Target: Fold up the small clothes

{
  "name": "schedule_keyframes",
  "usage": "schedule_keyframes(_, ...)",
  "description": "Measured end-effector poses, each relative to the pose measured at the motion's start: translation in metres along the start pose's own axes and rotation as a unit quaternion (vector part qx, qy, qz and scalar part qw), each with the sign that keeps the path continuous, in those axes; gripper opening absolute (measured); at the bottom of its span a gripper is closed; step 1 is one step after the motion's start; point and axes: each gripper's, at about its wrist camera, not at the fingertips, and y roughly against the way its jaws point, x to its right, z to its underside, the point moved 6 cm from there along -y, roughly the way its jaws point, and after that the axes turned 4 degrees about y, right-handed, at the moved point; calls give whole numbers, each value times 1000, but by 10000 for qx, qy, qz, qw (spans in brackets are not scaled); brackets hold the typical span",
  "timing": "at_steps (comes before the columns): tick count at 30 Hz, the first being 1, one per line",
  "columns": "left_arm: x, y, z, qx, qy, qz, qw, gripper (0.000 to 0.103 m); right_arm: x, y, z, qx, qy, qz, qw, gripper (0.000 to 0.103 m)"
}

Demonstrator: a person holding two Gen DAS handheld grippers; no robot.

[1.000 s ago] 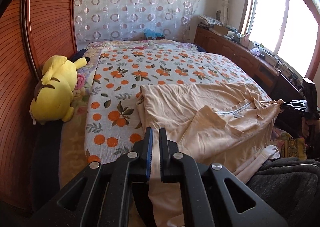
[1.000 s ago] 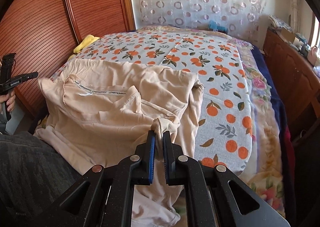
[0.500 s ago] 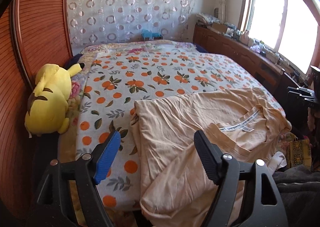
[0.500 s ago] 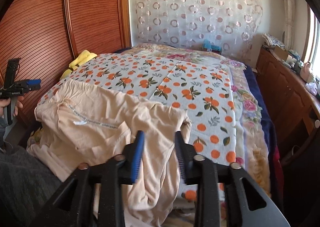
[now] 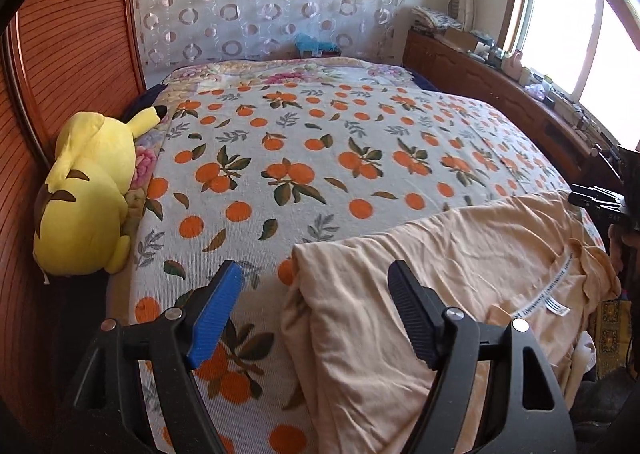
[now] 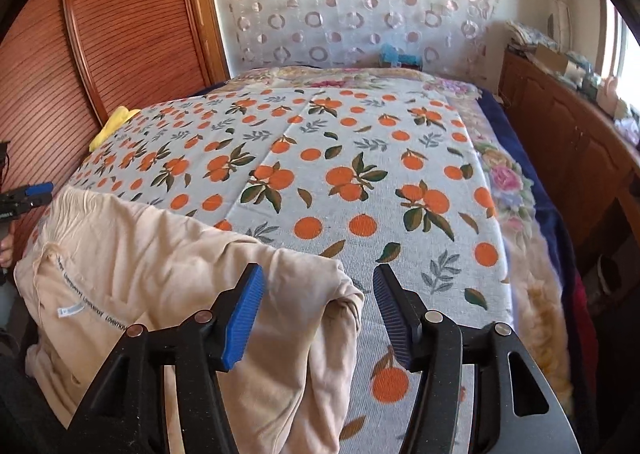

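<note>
A peach shirt (image 5: 432, 266) lies rumpled on the near edge of the bed, its collar tape and label facing up, part of it hanging off the edge. It also shows in the right wrist view (image 6: 168, 274). My left gripper (image 5: 316, 310) is open and empty, above the shirt's left edge. My right gripper (image 6: 318, 310) is open and empty, above the shirt's right corner (image 6: 344, 302). The right gripper shows at the far right of the left wrist view (image 5: 600, 202); the left gripper shows at the far left of the right wrist view (image 6: 28, 194).
The bed wears an orange-print cover (image 5: 320, 158). A yellow plush toy (image 5: 84, 190) lies at its left edge by the wooden wardrobe (image 5: 68, 38). A wooden cabinet (image 6: 568, 134) with clutter runs along the right under the window. Dark grey cloth (image 6: 24, 406) lies at the near edge.
Both grippers were shut on the shirt a second ago; they have opened, let it go and pulled back. The shirt has settled on the bed edge.
</note>
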Motion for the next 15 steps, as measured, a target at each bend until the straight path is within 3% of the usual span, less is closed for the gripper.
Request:
schedule_keyframes(3,-3,-13,2,-103,-40,-38,9999,77,4,-7,-2,-55,-193,-66,9998,59)
schedule_keyframes(6,-3,-24,5,-208,-46,-82,9997,77,4,-9,-5,-40,-301,-156,9994,50)
schedule_keyframes(9,-5,-31,8,-267,-11,-87,9996,77,10,-13,-6,-19,-403,-294,9988,28)
schedule_keyframes(11,-6,-31,9,-198,-24,-89,9998,77,9,-15,-6,-28,-395,-380,9985,8)
schedule_keyframes(15,-4,-30,11,-86,-80,-135,9998,77,17,4,-1,275,-469,-56,9985,7)
